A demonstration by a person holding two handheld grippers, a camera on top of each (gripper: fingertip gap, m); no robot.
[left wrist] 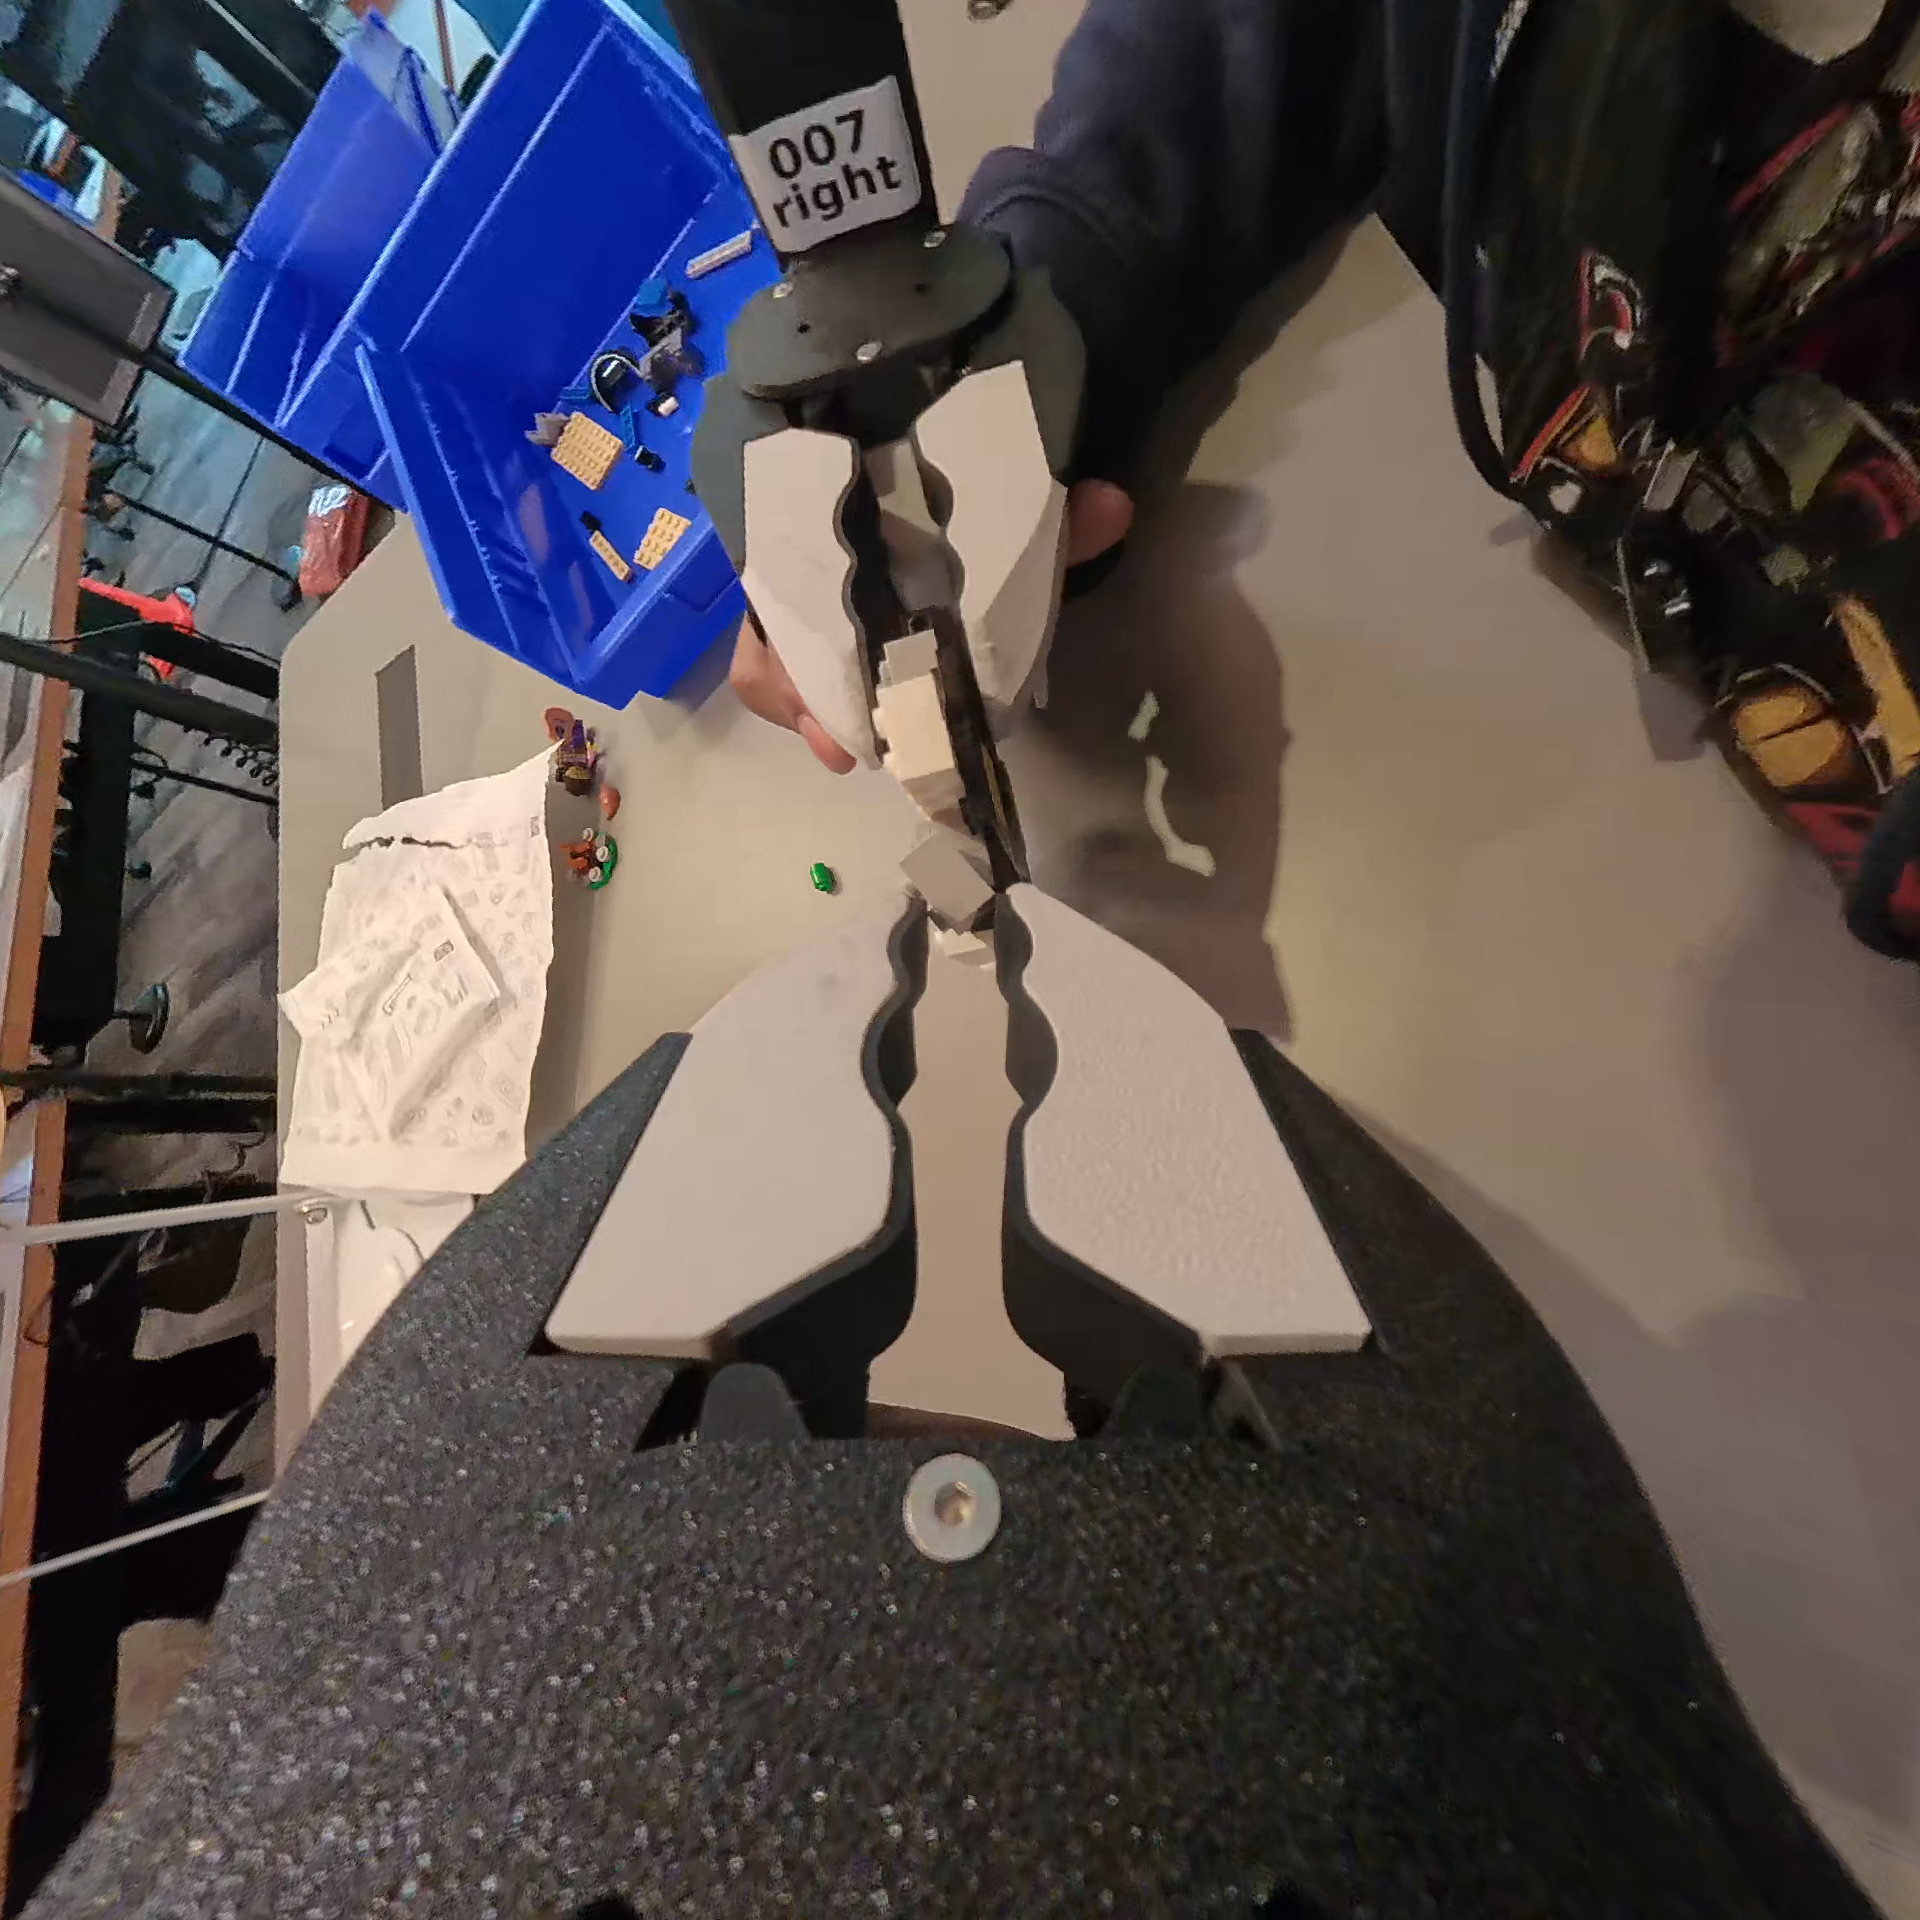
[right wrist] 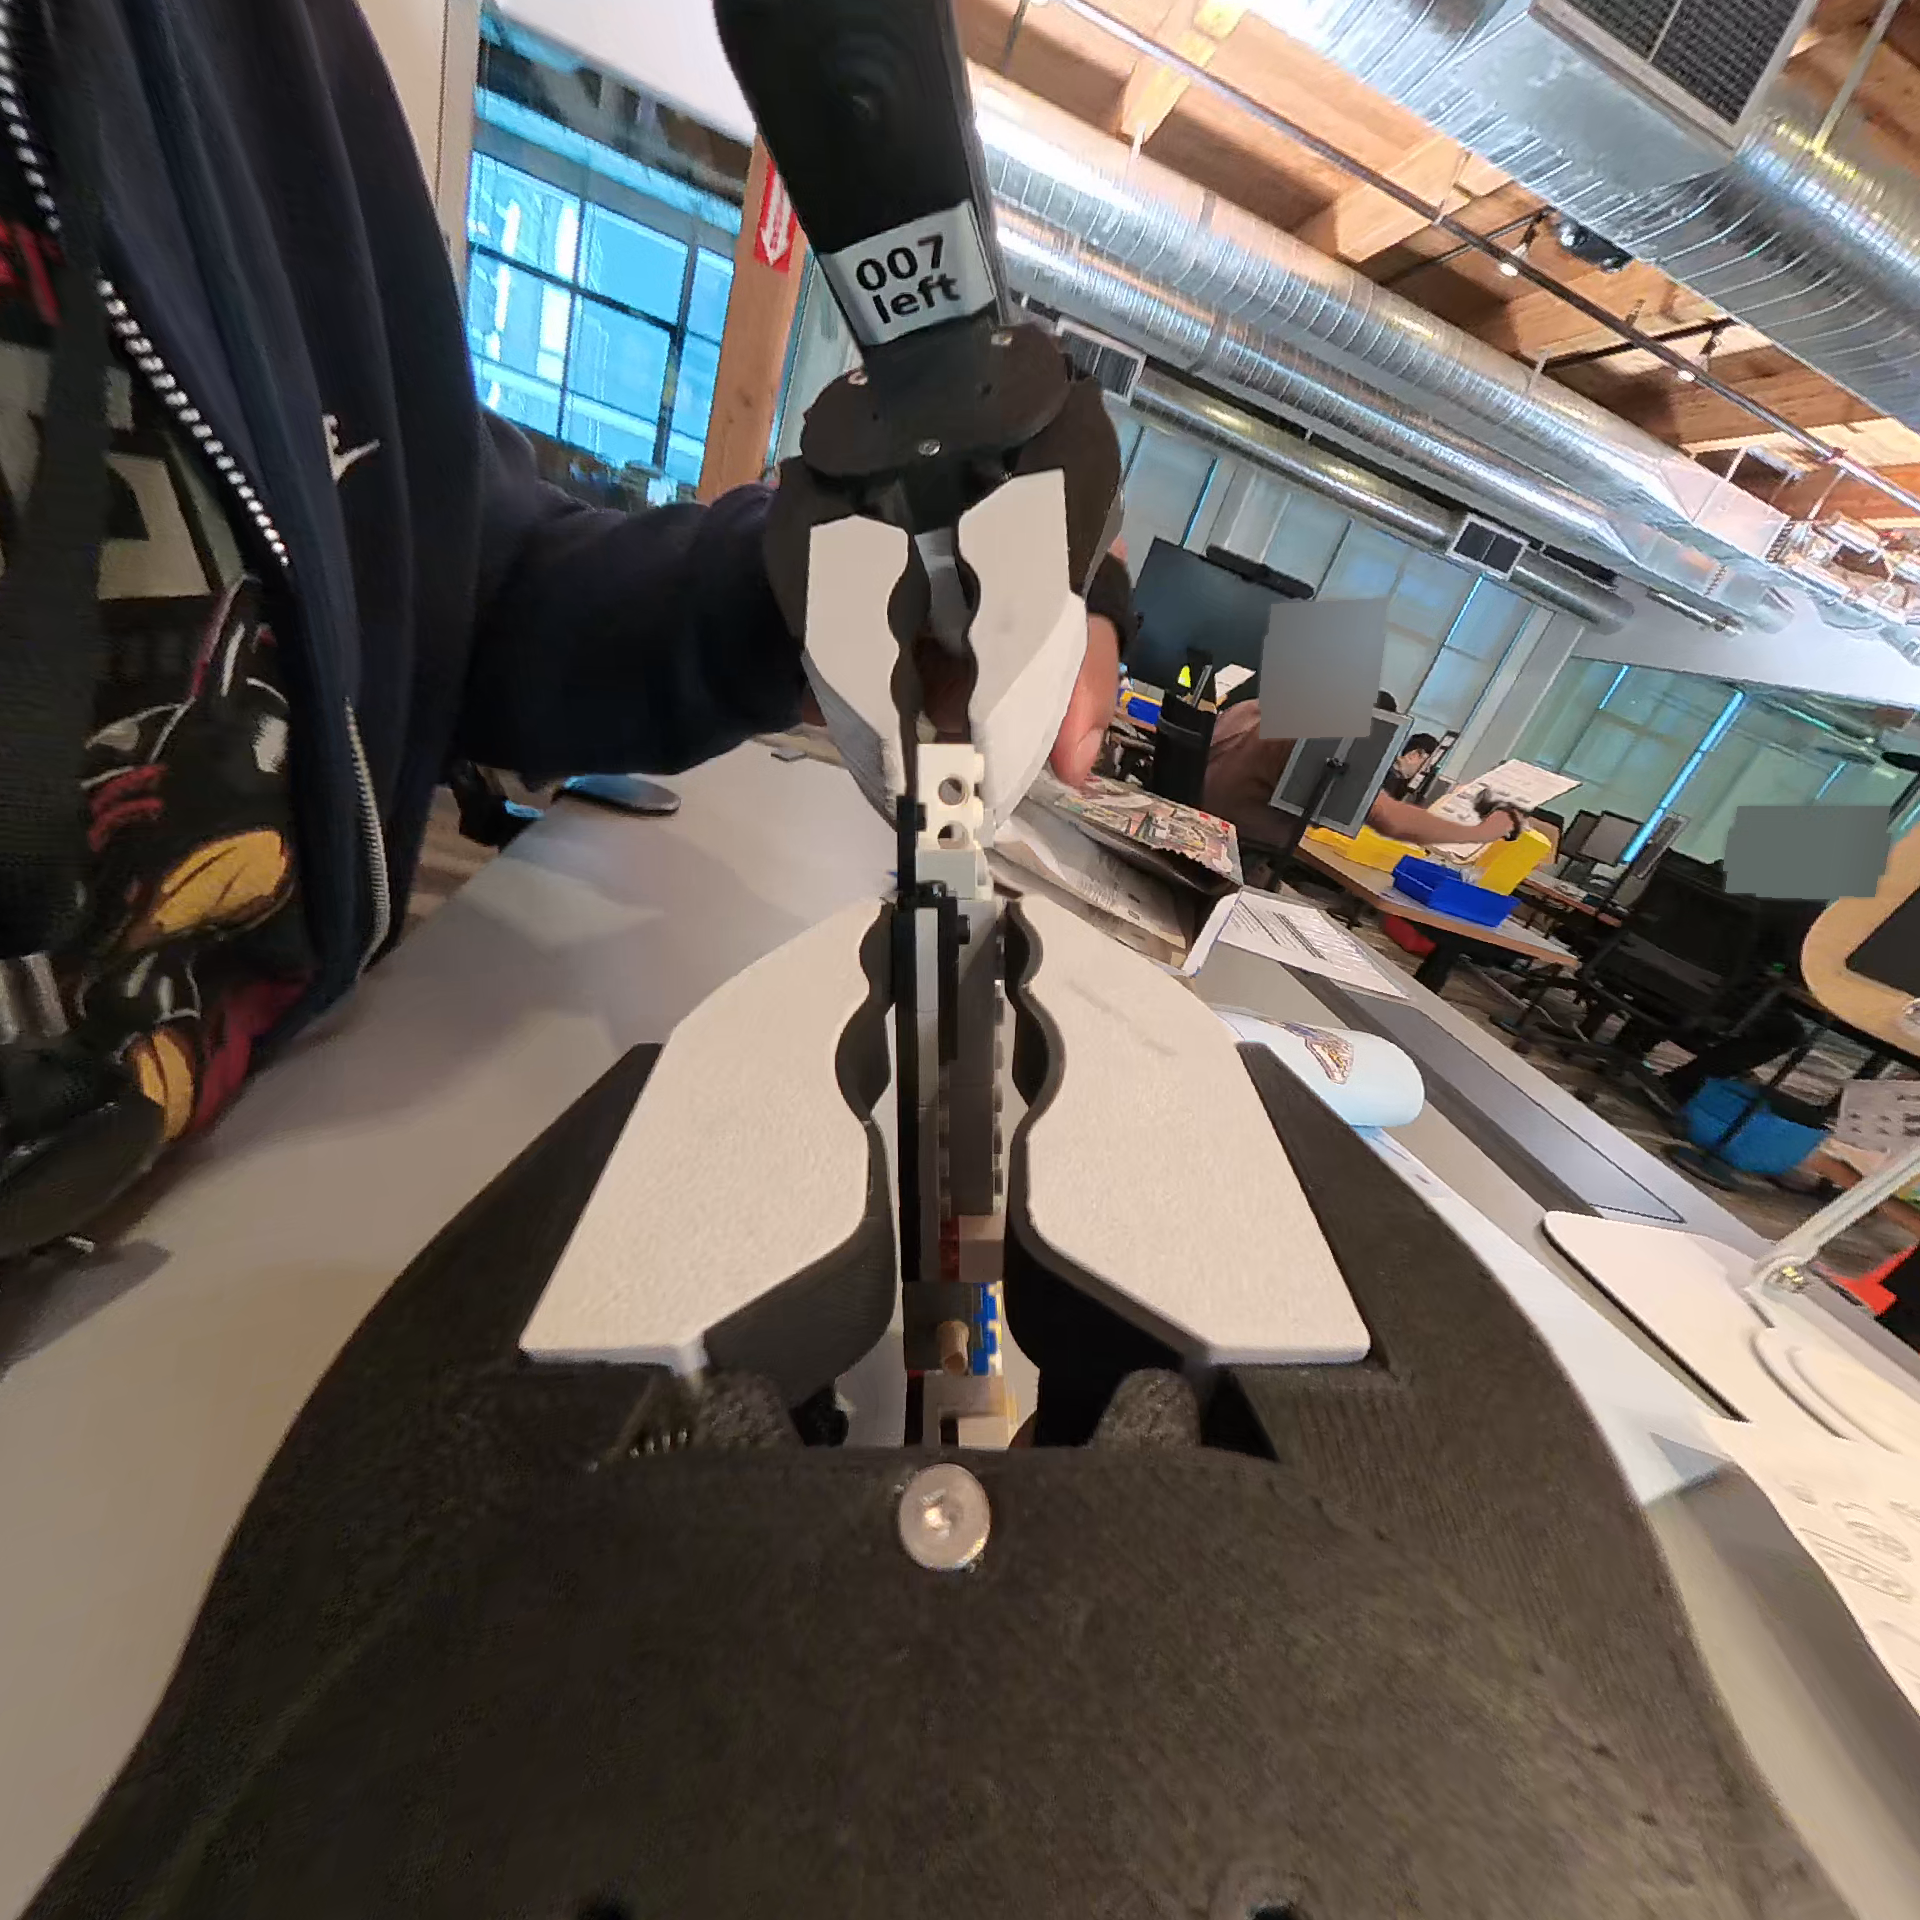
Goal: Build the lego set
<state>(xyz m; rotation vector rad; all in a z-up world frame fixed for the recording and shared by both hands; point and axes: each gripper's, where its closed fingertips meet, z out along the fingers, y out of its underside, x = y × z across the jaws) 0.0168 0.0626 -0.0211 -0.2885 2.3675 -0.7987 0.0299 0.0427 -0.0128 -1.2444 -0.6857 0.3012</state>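
An open workshop with bare ducts overhead and wood beams, and a pale grey desk under both tongs.

The right tongs are clenched on a brick build – a flat black plate with grey bricks stacked on it – which runs back along the gap between the fingers to the tongs' body. The build's far end sticks out past the fingertips, white and grey bricks on top. The left tongs are clenched on a small white brick at that far end; in the right wrist view this brick shows two round holes and sits pinched at the left tongs' tips, right against the build's top.

Just left of the tongs on the desk lies a green stud; farther left, two small brick clusters and a printed sheet. Beyond them stands a blue bin with tan plates and dark parts on its floor. Behind the left tongs – a torn box and papers.
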